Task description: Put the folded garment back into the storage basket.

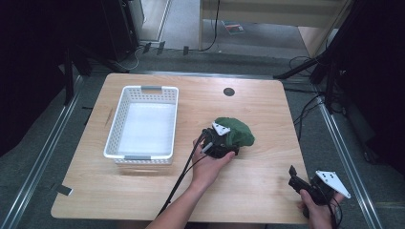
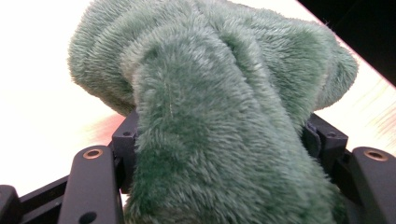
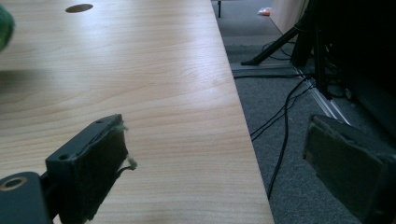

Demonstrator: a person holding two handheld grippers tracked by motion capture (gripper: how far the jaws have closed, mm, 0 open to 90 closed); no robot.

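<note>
So the left gripper (image 1: 224,143) is clamped on the green plush cloth (image 1: 235,132); in the left gripper view you can see the fuzzy fabric (image 2: 219,116) bunched up between both jaws. The cloth sits in a heap on the table (image 1: 258,186), right of centre, and most of it looks like it's resting on the wood, so I'd say the grab is done but the lift isn't yet. The white basket (image 1: 117,129) sits to the left, well apart from the cloth, with nothing in it as far as I can see. My guess is the cloth goes in there, which leaves the whole carry and drop to do. The right gripper (image 1: 298,183) hangs at the table's near right corner, jaws spread wide with nothing between them.
</note>
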